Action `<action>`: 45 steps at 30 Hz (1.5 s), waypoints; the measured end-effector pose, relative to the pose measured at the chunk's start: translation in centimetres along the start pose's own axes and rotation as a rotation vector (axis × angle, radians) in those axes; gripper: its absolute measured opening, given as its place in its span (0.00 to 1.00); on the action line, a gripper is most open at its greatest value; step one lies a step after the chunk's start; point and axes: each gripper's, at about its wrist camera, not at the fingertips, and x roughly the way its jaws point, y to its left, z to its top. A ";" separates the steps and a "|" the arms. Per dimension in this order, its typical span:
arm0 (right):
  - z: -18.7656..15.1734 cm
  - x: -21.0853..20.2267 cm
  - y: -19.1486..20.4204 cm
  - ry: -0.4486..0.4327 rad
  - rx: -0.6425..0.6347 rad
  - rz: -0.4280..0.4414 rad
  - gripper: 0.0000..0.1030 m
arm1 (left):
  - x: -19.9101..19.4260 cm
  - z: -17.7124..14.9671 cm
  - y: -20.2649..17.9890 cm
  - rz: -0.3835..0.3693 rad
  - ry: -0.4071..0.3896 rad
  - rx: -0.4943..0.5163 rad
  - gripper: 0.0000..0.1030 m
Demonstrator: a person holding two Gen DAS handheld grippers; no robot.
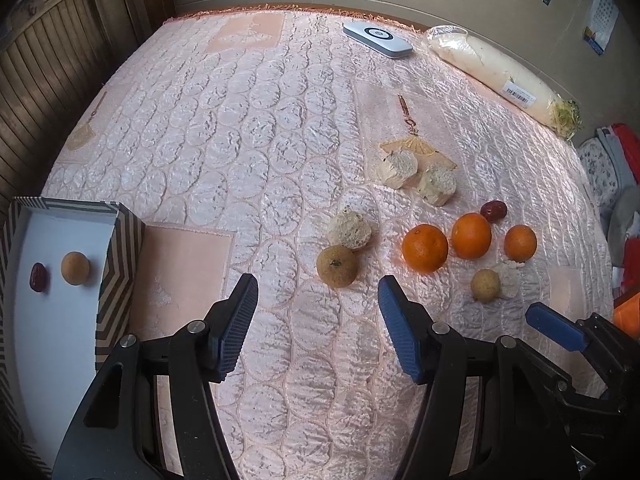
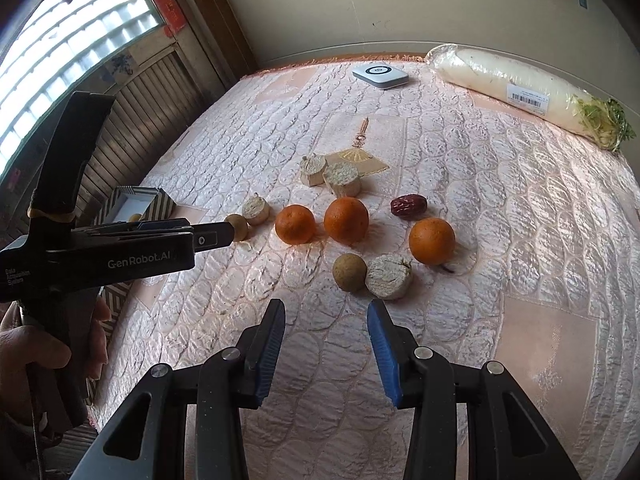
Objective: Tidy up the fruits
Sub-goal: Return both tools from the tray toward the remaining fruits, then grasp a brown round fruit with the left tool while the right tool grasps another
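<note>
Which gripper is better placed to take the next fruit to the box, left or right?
Left, probably. The left gripper is open just before the brown fruit, with the box on its side. The right gripper is farther from the box.

Home bedroom: quilted pink bedspread (image 1: 256, 128), wall calendar (image 1: 600, 20)

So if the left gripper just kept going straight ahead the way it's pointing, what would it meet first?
Most likely the brown longan: it lies just ahead of the open left gripper, roughly centred in the gap between the fingers. A pale cut chunk sits right behind it. Depth is hard to judge through the fisheye.
</note>
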 end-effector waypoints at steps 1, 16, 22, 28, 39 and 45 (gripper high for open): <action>0.2 0.2 0.1 -0.001 -0.007 0.001 0.40 | 0.1 0.0 0.1 0.003 0.002 -0.001 0.61; 1.6 3.3 -1.4 0.063 -0.013 0.060 0.39 | 0.6 0.3 0.6 0.013 0.012 -0.018 0.61; 2.1 3.5 -0.9 0.068 -0.040 0.010 0.39 | 0.7 0.3 0.4 0.018 0.017 -0.007 0.61; 1.4 3.6 -0.9 0.083 -0.034 0.028 0.39 | 0.9 0.6 0.8 0.020 0.018 -0.021 0.61; 2.1 4.3 -0.8 0.043 -0.075 -0.027 0.39 | 1.3 0.7 0.3 0.020 0.022 0.009 0.61; 2.2 5.3 -0.9 0.049 -0.095 -0.073 0.22 | 1.7 0.7 0.0 0.022 0.013 0.029 0.61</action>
